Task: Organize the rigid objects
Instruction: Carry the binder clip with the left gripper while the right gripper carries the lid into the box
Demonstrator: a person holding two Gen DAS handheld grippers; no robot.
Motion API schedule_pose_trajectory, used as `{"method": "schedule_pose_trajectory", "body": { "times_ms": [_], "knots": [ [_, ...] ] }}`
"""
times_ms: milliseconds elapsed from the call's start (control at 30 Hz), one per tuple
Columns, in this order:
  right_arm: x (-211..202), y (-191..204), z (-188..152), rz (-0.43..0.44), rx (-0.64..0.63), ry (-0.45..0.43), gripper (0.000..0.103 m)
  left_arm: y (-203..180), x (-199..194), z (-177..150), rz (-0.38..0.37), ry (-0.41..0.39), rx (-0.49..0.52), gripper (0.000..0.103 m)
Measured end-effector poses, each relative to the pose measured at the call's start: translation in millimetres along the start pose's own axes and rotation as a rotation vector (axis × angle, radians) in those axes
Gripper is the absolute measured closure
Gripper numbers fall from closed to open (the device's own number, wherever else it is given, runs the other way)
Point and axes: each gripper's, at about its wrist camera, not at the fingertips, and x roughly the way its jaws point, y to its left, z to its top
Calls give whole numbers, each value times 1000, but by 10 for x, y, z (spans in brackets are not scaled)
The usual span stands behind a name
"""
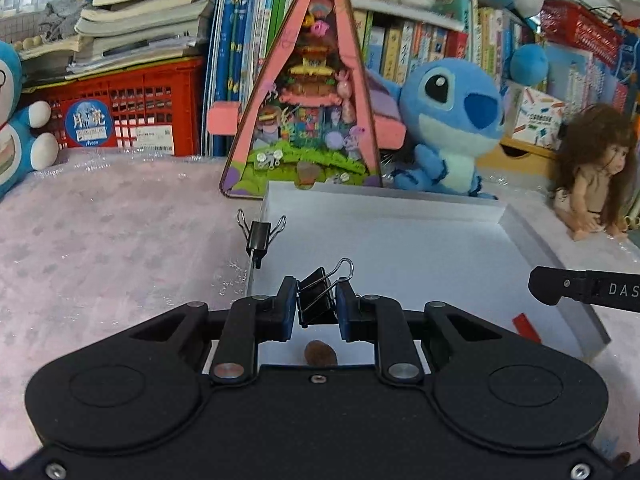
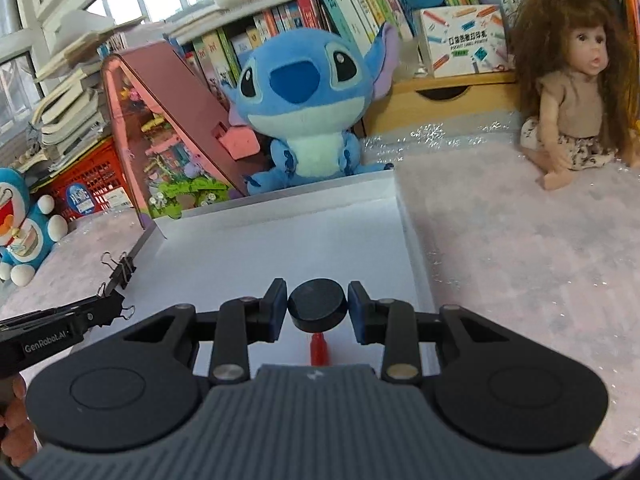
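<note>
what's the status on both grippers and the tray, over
Left gripper shut on a black binder clip over the white tray. Right gripper shut on a black disc. Second binder clip on tray's left rim; path clear.

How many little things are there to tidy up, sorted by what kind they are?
Binder clips: 2, one held in the left gripper over the white tray, one clipped on the tray's left rim
Black round disc: 1, held in the right gripper
Red piece: 1, lying in the tray
Brown lump: 1, lying in the tray
Total: 5
</note>
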Motion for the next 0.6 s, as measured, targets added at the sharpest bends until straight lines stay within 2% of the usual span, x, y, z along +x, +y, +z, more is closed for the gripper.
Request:
{"method": "schedule_pose_trajectory", "body": {
  "times_ms": [133,600],
  "knots": [
    [142,64,13,-15,-26,22,65,-17,143,-2,28,13,8,84],
    [327,89,-46,-32,-23,44,65,-47,316,-56,39,36,13,84]
  ]
}}
